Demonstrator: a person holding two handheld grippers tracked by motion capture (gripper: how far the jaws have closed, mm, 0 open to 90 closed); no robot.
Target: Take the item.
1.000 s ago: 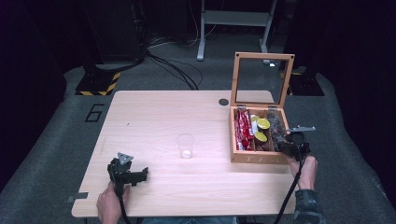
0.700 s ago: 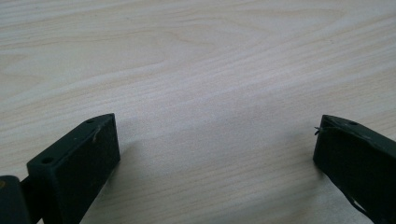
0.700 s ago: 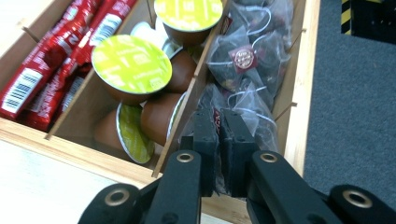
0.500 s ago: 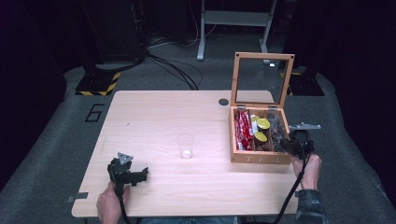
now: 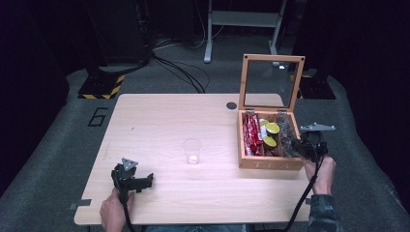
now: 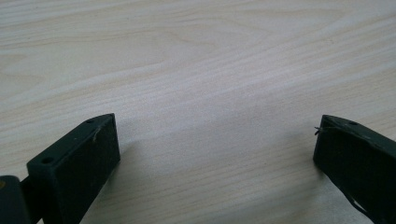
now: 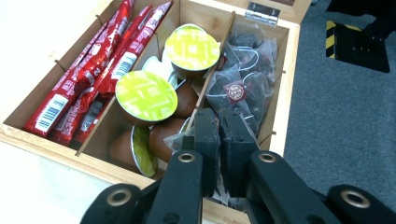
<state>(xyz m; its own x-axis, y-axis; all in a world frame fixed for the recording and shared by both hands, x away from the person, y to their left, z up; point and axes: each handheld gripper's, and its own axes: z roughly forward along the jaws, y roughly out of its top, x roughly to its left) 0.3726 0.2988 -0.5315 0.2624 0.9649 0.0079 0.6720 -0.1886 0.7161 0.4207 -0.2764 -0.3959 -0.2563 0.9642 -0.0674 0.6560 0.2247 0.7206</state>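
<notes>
Table (image 5: pixel 193 116) fills the frame's middle; at right of centre we see the wooden box (image 5: pixel 270 163), lid up. Our right gripper (image 7: pixel 218 122) sits in its right compartment, jaws nearly together, pinching a dark tea bag (image 7: pixel 236 91). Lower left, our left gripper (image 6: pixel 217 140) is wide open over bare wood, holding nothing

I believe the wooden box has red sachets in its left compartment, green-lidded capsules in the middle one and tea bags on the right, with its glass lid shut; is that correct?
One detail is wrong: the glass lid is not shut but stands open, upright behind the wooden box, as the high view shows. The rest holds: red sachets on the left, green-lidded capsules in the middle, tea bags on the right.
</notes>
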